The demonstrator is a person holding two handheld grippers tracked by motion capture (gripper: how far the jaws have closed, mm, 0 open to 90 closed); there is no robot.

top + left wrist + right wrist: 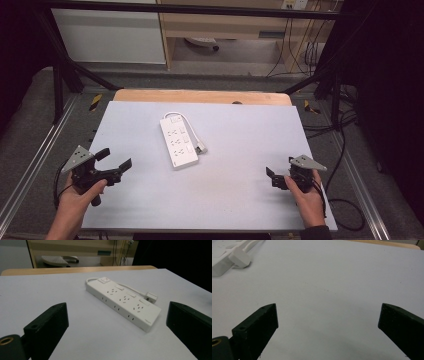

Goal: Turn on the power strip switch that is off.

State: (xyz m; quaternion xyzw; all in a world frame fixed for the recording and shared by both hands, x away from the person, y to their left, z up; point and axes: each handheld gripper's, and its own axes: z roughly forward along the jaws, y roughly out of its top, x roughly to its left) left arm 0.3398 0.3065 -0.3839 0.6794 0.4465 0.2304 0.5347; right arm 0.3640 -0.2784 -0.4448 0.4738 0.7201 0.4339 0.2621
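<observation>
A white power strip [178, 141] with three socket rows lies lengthwise from the table's [240, 200] far edge toward its near edge, both tongs [114, 159] [279, 172] gaping empty.

Count: one power strip [178, 141], mid-table [240, 200]; one plug [201, 149] just beside the strip; two grippers, left [114, 160] and right [280, 172], near table's front edge, well apart from strip.

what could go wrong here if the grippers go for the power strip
The power strip is broad and flat, so the open left gripper would probably have to take it by an edge, and it may slide on the smooth table. Its cable loops along one side and ends in a loose plug, which could snag or drag if the strip is moved.
</observation>
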